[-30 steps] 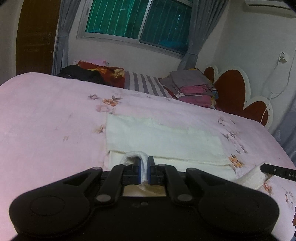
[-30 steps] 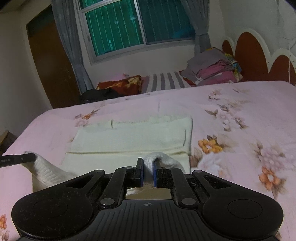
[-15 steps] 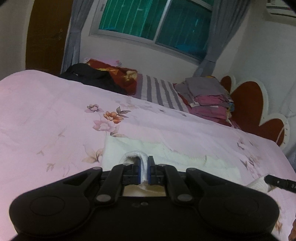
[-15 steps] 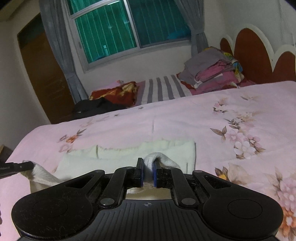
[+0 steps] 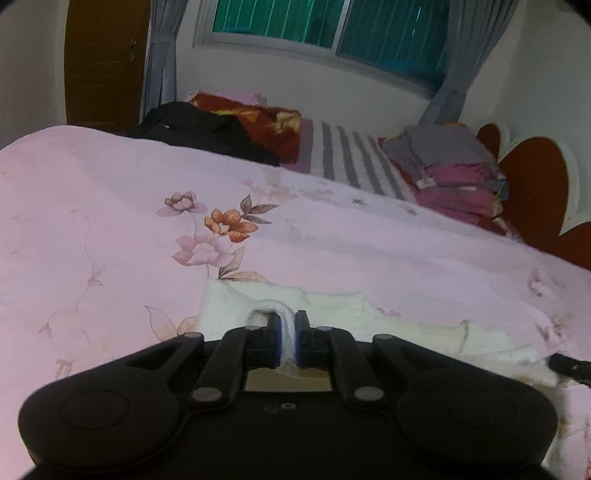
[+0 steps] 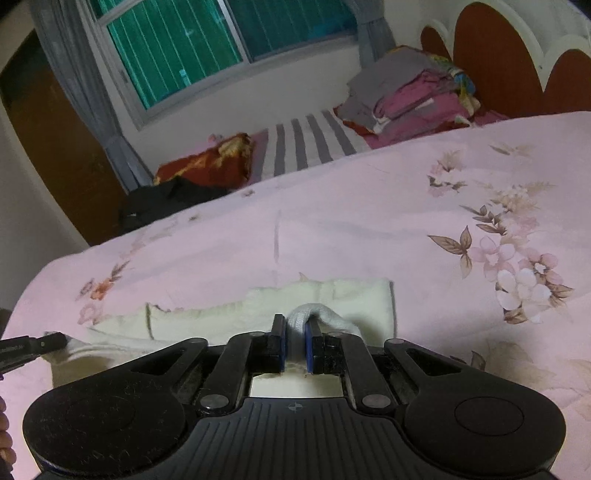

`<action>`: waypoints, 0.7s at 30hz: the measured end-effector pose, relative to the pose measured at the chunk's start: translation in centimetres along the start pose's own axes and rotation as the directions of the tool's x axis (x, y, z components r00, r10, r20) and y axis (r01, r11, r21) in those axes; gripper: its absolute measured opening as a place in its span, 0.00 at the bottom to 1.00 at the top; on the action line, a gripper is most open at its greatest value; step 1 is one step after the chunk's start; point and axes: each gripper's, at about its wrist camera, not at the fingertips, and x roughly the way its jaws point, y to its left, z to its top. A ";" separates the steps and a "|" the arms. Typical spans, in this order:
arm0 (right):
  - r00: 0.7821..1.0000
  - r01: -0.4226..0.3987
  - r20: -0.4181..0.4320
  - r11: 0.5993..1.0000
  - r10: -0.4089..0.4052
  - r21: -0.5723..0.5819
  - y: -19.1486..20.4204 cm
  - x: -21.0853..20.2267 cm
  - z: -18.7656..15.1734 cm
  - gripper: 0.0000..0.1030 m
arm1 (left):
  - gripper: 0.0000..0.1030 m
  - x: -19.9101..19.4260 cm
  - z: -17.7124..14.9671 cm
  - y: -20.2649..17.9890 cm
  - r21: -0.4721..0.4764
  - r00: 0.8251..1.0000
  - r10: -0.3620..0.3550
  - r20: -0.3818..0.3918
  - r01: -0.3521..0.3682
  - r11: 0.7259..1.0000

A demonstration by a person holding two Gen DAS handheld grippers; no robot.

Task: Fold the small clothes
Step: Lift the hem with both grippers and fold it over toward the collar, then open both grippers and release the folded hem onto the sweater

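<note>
Landmark: cream garment [image 5: 332, 314], spread flat on the pink flowered bedsheet [image 5: 110, 229]
Left gripper [image 5: 287, 341]: narrow, pinching a bunched white edge of the garment between the blue pads; jaws eased open a little just now, cloth between them all the same
Right gripper [image 6: 295, 343]: narrow, clamped on another bunched white edge of the same garment [image 6: 332, 295]
Garment place: directly ahead of both grippers, near edge lifted by them, far edge flat on the sheet
Done: two near corners taken up and brought over the flat part; lower layers seem already doubled, judging by stepped edges in the right view
Left to do: most likely laying the held edge down on the far edge, releasing, smoothing; perhaps one more fold across
Beyond the garment: folded clothes pile [image 6: 413, 92] in grey and magenta near the headboard [image 6: 498, 55], striped cloth [image 5: 354, 162] and dark bundle [image 5: 207, 129] under the window [image 5: 332, 26]
Hidden: near part of the garment, covered by both gripper bodies, so alignment of the held corners not to be judged
Cut off: other gripper only as a dark tip at the garment's side in each view; sliver of a hand [image 6: 5, 435] at the left border of the right view
Hard to make out: kind of garment, number of layers; slightly blurred pictures
</note>
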 end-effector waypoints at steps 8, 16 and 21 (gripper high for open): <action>1.000 0.022 -0.008 0.998 -0.022 0.064 -1.9 2.1 1.2 0.45 | 0.34 0.9 0.6 1.2 -0.050 1.000 0.004 0.023 -0.002 0.999; 0.999 0.043 0.022 0.997 -0.042 -0.068 -2.0 2.8 1.6 0.75 | 0.47 1.0 0.3 2.3 0.007 1.000 -0.005 0.016 0.004 1.000; 0.999 0.034 -0.036 0.989 -0.039 -0.144 -1.1 4.9 0.4 0.54 | 0.41 2.5 -0.9 1.3 0.080 1.000 -0.013 -0.014 0.014 0.997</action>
